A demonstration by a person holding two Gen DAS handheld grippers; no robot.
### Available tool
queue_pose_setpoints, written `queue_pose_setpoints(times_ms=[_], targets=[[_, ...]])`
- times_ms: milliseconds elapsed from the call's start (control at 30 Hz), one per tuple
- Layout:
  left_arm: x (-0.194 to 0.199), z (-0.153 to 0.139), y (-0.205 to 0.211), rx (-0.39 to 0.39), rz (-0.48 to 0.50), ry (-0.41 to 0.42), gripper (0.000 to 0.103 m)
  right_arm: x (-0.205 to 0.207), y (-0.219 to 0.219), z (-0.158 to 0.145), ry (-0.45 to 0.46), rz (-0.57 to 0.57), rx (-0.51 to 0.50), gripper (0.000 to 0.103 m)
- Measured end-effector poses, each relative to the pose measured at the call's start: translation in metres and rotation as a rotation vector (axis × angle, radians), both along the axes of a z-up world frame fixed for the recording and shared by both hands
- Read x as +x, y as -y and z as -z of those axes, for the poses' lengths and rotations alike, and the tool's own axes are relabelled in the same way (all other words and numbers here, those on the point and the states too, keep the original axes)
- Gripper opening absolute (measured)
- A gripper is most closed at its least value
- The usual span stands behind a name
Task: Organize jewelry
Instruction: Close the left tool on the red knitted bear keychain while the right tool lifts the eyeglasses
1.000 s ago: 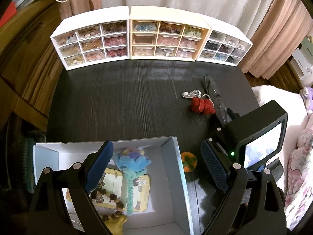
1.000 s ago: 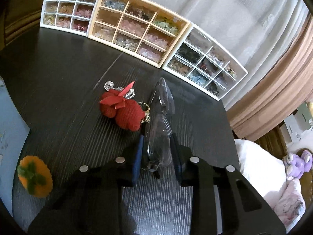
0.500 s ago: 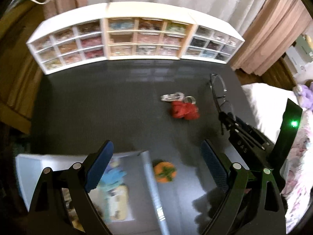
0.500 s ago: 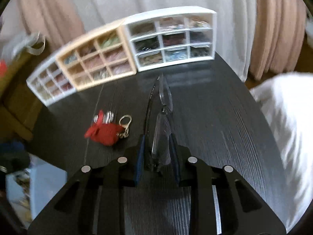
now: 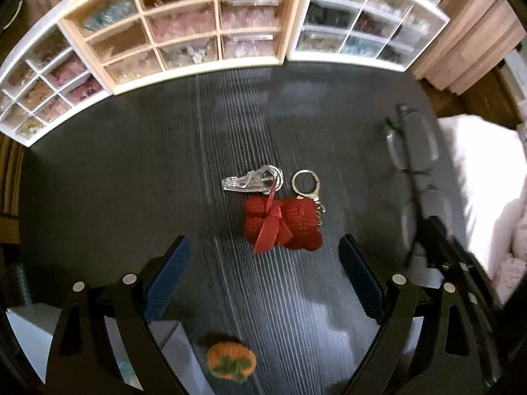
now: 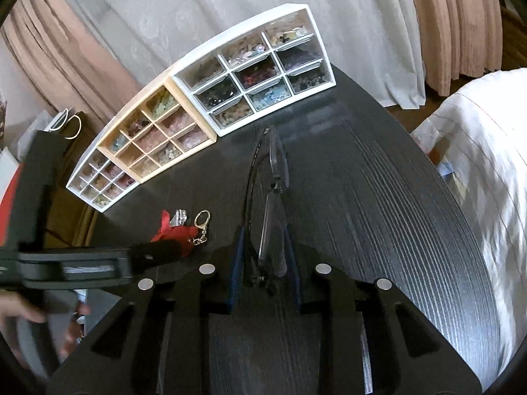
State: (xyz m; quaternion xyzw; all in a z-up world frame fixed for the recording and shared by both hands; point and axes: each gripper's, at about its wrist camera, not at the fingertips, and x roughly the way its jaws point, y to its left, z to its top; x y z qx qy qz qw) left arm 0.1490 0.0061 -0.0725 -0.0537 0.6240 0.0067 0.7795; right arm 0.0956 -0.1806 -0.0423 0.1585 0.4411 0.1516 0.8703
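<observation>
While right gripper (image 6: 265, 263) clamps one glasses (image 6: 275, 197), three drawer units (image 5: 197, 26).

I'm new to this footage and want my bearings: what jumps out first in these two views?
The red knitted charm with its ribbon and key ring lies mid-table, just ahead of the open left gripper, a clear hair clip beside it. The right gripper is shut on a pair of glasses. Three bead drawer units line the table's far edge.

Red knitted yarn charm (image 5: 283, 227) with satin ribbon and shiny metal ring (image 5: 306, 181) lies on a matt wood-grain table (image 5: 131, 177).
</observation>
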Motion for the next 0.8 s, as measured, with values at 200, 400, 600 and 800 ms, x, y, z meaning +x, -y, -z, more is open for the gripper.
queue_pose_setpoints(times_ms=[200,400,600,800], targets=[[0.007,0.018,0.007,0.060,-0.011,0.009,0.091,0.001,0.002,0.003,-0.003,-0.017,0.014,0.024],[0.008,0.013,0.018,0.086,0.026,0.046,0.066,0.000,0.000,0.004,0.008,-0.027,0.002,0.024],[0.013,0.009,0.024,0.101,0.056,0.065,0.050,-0.002,0.002,0.004,0.009,-0.031,0.007,0.024],[0.009,0.011,0.016,0.094,0.060,0.069,0.050,-0.004,0.006,-0.002,0.014,-0.026,0.046,0.024]])
